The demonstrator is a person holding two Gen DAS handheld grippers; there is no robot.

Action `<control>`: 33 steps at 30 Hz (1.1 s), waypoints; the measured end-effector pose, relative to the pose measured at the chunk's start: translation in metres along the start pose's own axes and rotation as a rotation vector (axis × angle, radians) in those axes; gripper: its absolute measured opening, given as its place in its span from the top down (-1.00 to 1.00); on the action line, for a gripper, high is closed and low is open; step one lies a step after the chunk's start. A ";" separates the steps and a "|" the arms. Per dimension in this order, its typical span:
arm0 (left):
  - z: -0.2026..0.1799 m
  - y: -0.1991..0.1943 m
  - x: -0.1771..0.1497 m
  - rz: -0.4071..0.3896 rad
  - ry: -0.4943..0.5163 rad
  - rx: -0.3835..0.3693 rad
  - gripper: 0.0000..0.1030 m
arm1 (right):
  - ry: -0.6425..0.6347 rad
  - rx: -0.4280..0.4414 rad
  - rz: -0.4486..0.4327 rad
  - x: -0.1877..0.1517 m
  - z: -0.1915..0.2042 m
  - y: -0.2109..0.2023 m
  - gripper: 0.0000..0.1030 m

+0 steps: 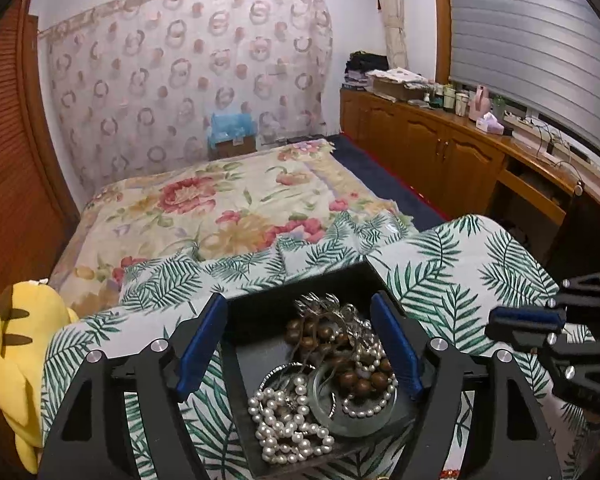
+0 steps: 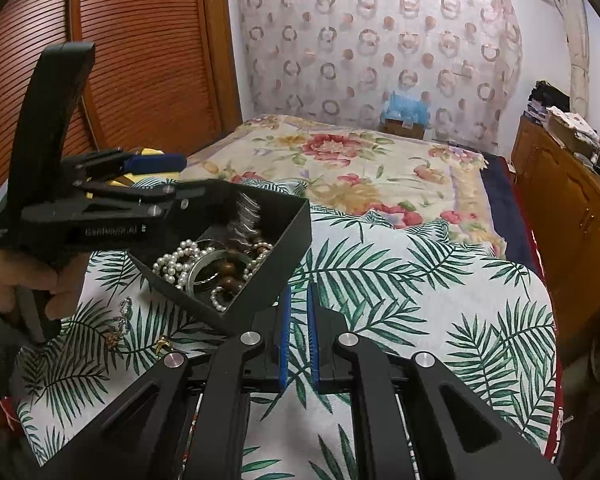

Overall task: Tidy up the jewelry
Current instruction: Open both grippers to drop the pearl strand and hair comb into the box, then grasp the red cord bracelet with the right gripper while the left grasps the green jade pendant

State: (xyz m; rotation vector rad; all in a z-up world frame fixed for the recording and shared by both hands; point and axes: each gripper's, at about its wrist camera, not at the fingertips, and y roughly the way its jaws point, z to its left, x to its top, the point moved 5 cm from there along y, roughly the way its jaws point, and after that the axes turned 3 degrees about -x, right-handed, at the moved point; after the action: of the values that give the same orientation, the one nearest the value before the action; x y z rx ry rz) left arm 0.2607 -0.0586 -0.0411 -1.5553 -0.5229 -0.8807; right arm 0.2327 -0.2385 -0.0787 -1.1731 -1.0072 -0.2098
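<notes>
Two claws are seen over a leaf-printed cloth (image 2: 400, 280) that is spread across the near end of a bed. The left claw (image 1: 300, 344) is held spread wide, with its blue-padded fingers (image 1: 202, 344) set to either side of a black box (image 1: 260, 312); whether the pads are touching the box walls cannot be told. In the right wrist view the left claw (image 2: 168, 176) is seen from the side, reaching level across the top of the black box (image 2: 288, 240), and its handle is gripped from below by the person's hand (image 2: 24, 276), with the fingers curled around the trigger.

The box is filled with jewelry: a white pearl strand (image 1: 284, 420) is piled at the near corner, a brown wooden bead strand (image 1: 332, 344) is heaped behind it, a pale bangle (image 1: 352, 412) is lying among them, and a silver piece (image 1: 324, 304) is seen at the far side. A few small pieces (image 2: 118, 328) are lying loose on the cloth just beside the box.

The right claw (image 2: 299, 332) is held low over the cloth, near the right corner of the box, with its blue pads drawn narrow and only a slim gap left between them; nothing is held. A yellow plush toy (image 1: 16, 360) is seen at the left edge of the bed.
</notes>
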 end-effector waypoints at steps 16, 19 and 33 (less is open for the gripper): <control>0.012 -0.050 -0.044 -0.001 -0.013 -0.020 -0.49 | -0.043 0.075 0.029 -0.040 0.038 -0.008 0.82; 0.016 -0.054 -0.058 0.018 -0.017 -0.022 -0.49 | -0.065 0.087 0.055 -0.054 0.046 -0.008 0.82; 0.029 -0.049 -0.137 0.150 -0.067 -0.030 -0.49 | -0.181 0.082 0.146 -0.092 0.075 0.002 0.37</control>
State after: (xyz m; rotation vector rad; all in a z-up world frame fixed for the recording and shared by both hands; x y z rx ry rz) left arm 0.1470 -0.0002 -0.1170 -1.6335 -0.4366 -0.7272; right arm 0.1408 -0.2069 -0.1459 -1.2001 -1.0724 0.0549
